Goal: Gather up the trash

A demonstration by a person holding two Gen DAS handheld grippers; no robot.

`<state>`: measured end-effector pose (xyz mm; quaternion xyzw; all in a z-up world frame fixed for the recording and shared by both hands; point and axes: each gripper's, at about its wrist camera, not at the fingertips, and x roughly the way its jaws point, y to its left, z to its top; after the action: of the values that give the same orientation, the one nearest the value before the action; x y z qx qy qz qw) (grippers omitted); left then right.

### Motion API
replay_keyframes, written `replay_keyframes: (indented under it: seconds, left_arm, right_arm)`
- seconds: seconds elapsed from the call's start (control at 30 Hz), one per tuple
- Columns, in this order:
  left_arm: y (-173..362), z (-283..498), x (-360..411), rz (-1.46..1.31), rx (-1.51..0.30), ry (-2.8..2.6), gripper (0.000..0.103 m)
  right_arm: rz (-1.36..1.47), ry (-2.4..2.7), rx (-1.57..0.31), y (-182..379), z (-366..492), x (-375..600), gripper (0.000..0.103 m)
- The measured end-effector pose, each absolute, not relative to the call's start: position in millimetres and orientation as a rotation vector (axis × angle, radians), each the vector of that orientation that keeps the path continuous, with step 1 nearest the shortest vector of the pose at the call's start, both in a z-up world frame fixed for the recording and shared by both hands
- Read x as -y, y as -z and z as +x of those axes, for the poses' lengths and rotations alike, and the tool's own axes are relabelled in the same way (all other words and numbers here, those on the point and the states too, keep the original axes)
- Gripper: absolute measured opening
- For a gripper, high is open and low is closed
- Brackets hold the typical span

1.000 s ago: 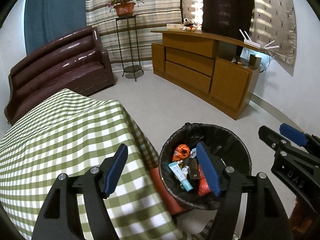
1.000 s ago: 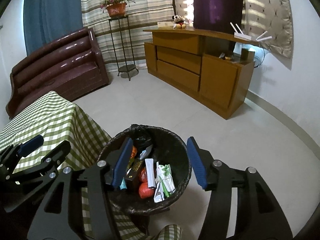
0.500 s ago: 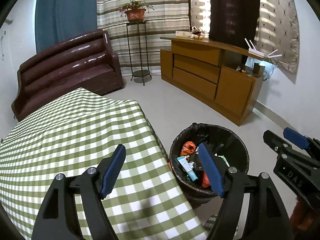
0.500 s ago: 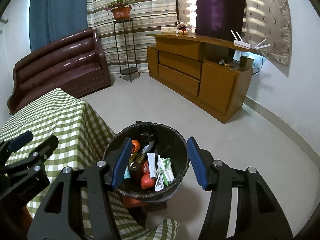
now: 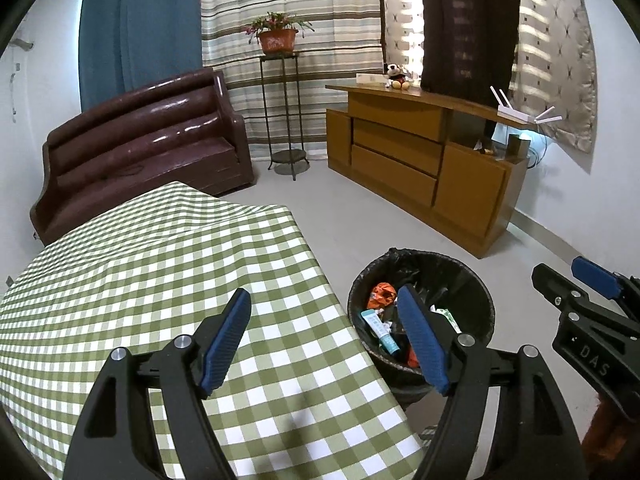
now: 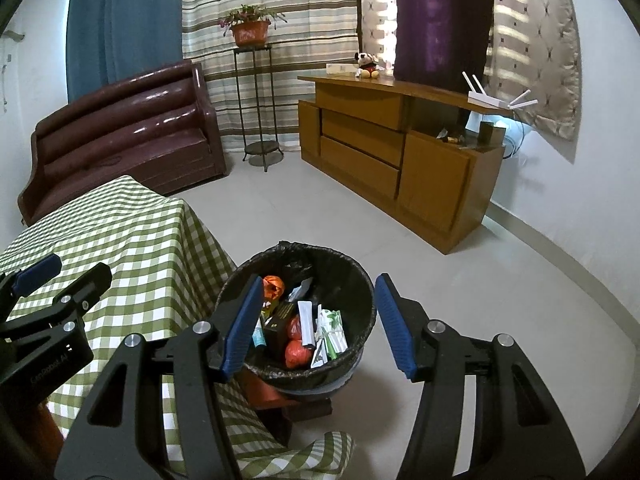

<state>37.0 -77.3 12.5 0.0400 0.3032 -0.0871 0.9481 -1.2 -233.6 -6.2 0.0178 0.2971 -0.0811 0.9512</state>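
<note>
A black-lined trash bin (image 5: 472, 280) (image 6: 352, 280) stands on the floor beside the table. It holds several pieces of trash: an orange wrapper (image 6: 273, 286), a white tube (image 5: 380, 328), a dark box (image 6: 282, 318) and green-white packets (image 6: 332, 332). My left gripper (image 5: 324, 336) is open and empty above the table's right edge, next to the bin. My right gripper (image 6: 318, 322) is open and empty above the bin. Each gripper also shows in the other's view, the right one (image 5: 576, 292) and the left one (image 6: 60, 280).
A table with a green checked cloth (image 5: 160, 280) (image 6: 120, 240) fills the left. A maroon sofa (image 5: 140, 152), a plant stand (image 5: 280, 100) and a wooden cabinet (image 5: 420, 160) line the far walls. Grey floor (image 6: 480, 280) lies to the right of the bin.
Both grippers have risen and pulled back from the bin, the left one moving left over the table. Both stay open and empty.
</note>
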Motion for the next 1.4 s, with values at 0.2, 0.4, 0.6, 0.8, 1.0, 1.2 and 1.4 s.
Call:
replay_keyframes:
  seconds: [0.2, 0.4, 0.6, 0.8, 1.0, 1.2, 1.4]
  left_arm:
    - [-14.0, 32.8, 75.8, 0.082, -0.609, 0.179, 0.073]
    - [-16.0, 29.6, 74.0, 0.08, -0.607, 0.179, 0.074]
    - [-16.3, 29.4, 74.8, 0.08, -0.606, 0.178, 0.073]
    - [-16.1, 29.2, 74.2, 0.08, -0.606, 0.179, 0.073]
    - [-16.0, 28.9, 73.9, 0.08, -0.607, 0.179, 0.074]
    - [-15.6, 29.1, 74.1, 0.079, -0.606, 0.179, 0.073]
    - [-15.4, 29.1, 73.8, 0.08, -0.606, 0.179, 0.074]
  right_arm:
    - [0.033, 0.159, -0.593, 4.4, -3.1, 231.3, 0.056]
    - [0.03, 0.159, -0.593, 4.4, -4.0, 229.9, 0.056]
    - [0.031, 0.159, -0.593, 4.7, -4.0, 229.8, 0.056]
    - [0.031, 0.16, -0.592, 4.7, -4.2, 229.6, 0.056]
    - [0.031, 0.16, -0.592, 4.9, -4.0, 229.7, 0.056]
    - [0.031, 0.159, -0.593, 5.0, -4.1, 229.7, 0.056]
    - [0.031, 0.159, -0.594, 4.9, -4.2, 229.2, 0.056]
